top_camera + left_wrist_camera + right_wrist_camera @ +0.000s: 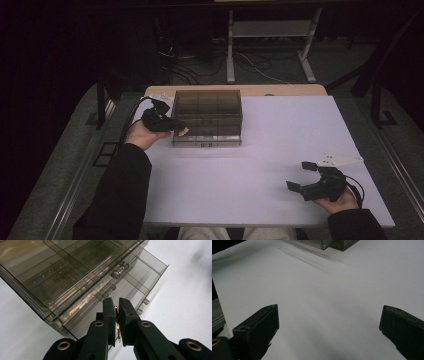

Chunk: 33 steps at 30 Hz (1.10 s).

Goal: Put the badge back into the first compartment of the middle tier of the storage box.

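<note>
The left gripper (116, 305) has its fingers clamped on a thin gold piece (117, 325) beside the drawer box (75, 272); the right gripper (328, 322) fingers are wide apart, holding nothing.

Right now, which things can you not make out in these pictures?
- Gold piece pinched in the left gripper: the jaws cover most of it in the left gripper view, so what it is cannot be told.
- Drawer box: its contents are too dark in the high view; its smoky walls blur them up close.
- Right gripper, open: picture edges cut its jaws off.
</note>
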Motion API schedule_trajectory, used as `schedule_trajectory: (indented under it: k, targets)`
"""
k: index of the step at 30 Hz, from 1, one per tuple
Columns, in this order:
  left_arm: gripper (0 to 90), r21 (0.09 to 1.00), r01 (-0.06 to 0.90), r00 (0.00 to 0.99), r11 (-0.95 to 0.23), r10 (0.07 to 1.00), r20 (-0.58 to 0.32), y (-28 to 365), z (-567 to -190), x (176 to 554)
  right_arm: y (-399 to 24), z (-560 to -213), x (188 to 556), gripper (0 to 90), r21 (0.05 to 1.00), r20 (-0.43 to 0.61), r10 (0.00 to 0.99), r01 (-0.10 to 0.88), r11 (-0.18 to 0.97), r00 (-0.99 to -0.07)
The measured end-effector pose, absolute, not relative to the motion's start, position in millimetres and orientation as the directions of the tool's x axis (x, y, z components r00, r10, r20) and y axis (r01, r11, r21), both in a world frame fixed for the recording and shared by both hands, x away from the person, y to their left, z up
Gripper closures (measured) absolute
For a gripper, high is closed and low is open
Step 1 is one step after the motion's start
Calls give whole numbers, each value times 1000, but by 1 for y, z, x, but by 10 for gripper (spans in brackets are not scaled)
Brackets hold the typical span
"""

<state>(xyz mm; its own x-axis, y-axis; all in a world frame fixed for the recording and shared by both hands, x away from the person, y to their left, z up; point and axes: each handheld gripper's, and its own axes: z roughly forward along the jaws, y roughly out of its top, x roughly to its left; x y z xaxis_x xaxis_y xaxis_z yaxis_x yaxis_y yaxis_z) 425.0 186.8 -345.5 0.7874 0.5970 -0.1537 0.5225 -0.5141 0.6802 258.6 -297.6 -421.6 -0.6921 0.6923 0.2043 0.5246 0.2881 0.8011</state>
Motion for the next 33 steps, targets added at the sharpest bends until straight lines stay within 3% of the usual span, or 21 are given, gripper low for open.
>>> schedule_trajectory:
  k: [33]
  targets:
    - [834, 660, 574, 757, -485, 622, -201, 184, -383, 440, -297, -424, 258, 21, 792, 199, 700, 533, 297, -686]
